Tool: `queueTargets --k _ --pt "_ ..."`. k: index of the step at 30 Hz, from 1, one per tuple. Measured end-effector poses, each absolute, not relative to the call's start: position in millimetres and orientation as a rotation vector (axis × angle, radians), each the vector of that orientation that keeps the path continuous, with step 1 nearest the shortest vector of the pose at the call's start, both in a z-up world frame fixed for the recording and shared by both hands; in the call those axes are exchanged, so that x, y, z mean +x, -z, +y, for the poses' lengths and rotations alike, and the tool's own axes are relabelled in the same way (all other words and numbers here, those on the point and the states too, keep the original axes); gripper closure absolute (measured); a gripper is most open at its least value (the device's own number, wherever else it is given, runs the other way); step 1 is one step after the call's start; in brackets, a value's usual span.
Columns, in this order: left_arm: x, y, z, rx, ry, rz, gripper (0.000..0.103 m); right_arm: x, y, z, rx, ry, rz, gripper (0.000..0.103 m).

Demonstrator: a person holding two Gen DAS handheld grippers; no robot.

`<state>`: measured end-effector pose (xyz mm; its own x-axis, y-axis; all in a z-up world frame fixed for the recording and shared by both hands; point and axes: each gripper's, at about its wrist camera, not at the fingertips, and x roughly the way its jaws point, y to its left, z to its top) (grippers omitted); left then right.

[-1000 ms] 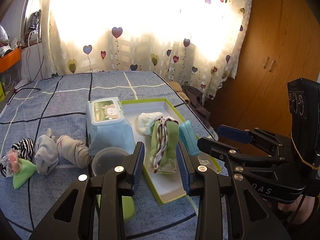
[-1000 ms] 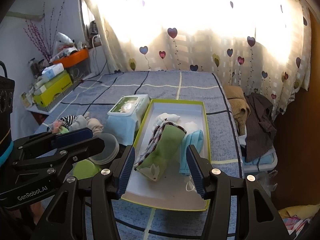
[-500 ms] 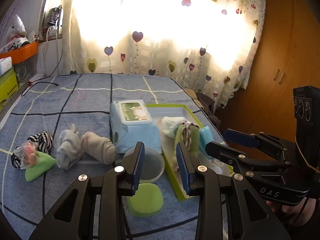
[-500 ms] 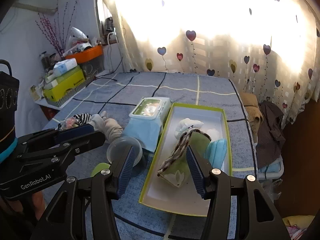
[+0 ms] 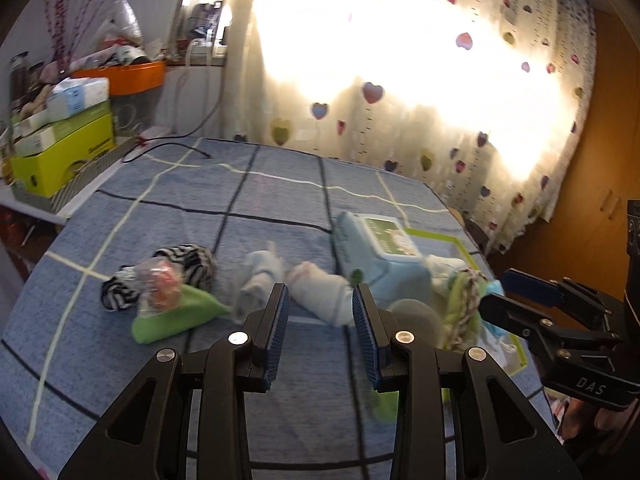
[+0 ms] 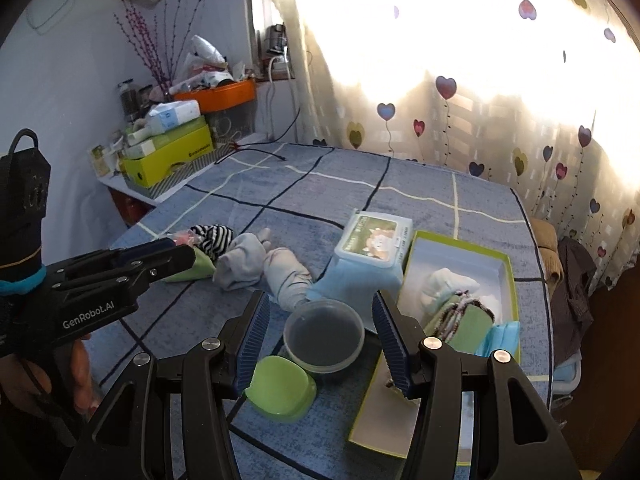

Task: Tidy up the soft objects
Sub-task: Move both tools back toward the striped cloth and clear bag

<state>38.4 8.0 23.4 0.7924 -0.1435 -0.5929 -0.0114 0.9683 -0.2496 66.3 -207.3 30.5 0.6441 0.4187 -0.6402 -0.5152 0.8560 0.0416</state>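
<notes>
On the blue checked bedspread lie a striped sock (image 5: 188, 264), a green cloth (image 5: 176, 316), a grey sock (image 5: 258, 280) and a pale rolled sock (image 5: 316, 284). My left gripper (image 5: 320, 296) hovers open just short of the pale sock, with nothing between its pads. The green-rimmed tray (image 6: 500, 256) holds a white sock (image 6: 444, 284), a green pouch with a braided cord (image 6: 468, 320) and blue masks (image 6: 500, 336). My right gripper (image 6: 320, 300) stands wide open above a clear round tub (image 6: 324, 332), left of the tray.
A wet-wipes pack (image 6: 372, 248) stands between the socks and the tray. A green lid (image 6: 280, 388) lies by the tub. Boxes and an orange bin (image 6: 216, 96) crowd the shelf at the left. Clothes (image 6: 572, 280) hang off the bed's right edge.
Both grippers have swung left. The left one went from over the tray to the loose socks. The right one went from the tray to the clear tub. Neither jaw gap changed.
</notes>
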Motion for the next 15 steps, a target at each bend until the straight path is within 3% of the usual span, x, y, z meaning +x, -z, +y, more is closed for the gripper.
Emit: queueTargets --k 5,8,15 --pt "34.3 -13.8 42.6 -0.284 -0.007 0.656 0.068 67.2 -29.4 -179.3 -0.184 -0.581 0.69 0.05" --pt "32.3 -8.1 60.3 -0.308 -0.05 0.654 0.06 67.8 -28.1 -167.9 -0.203 -0.607 0.692 0.05" --pt "36.0 6.6 89.9 -0.359 -0.133 0.668 0.06 69.9 -22.6 -146.5 -0.238 -0.647 0.706 0.05"
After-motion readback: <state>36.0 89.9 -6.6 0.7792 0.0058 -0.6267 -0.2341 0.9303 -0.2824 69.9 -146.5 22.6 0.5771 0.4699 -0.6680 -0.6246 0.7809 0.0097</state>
